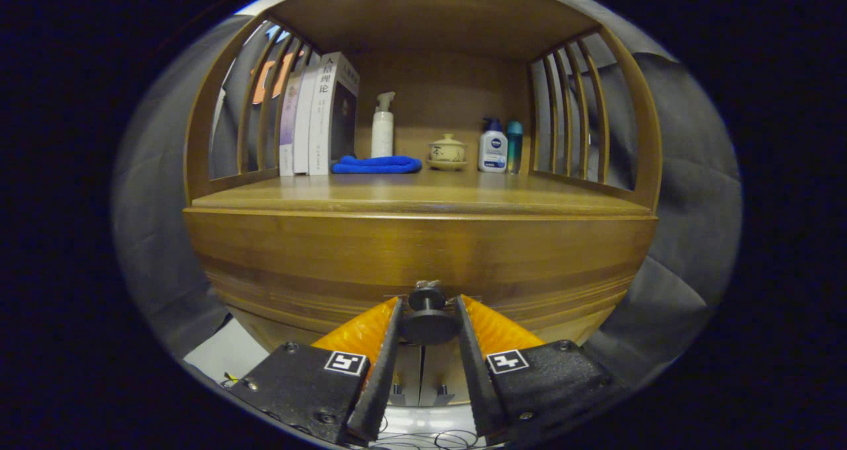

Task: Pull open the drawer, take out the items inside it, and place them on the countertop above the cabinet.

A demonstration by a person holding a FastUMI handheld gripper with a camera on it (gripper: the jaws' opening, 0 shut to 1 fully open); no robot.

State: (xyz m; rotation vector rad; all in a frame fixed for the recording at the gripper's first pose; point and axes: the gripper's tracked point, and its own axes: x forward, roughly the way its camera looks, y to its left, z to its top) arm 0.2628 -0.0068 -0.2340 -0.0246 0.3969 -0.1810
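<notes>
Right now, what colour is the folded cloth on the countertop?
Blue cloth, clearest in the gripper view.

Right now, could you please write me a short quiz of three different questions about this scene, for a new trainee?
1. True or false: the round black drawer knob sits between the gripper fingers.
2. On the wooden countertop, what lies directly in front of the white pump bottle? A) folded blue cloth B) lidded ceramic cup C) books
3. Fill in: the wooden drawer front appears ____ (open/closed).

Key
1. True: the orange fingers flank the knob closely.
2. A, the folded blue cloth.
3. Closed.
</notes>
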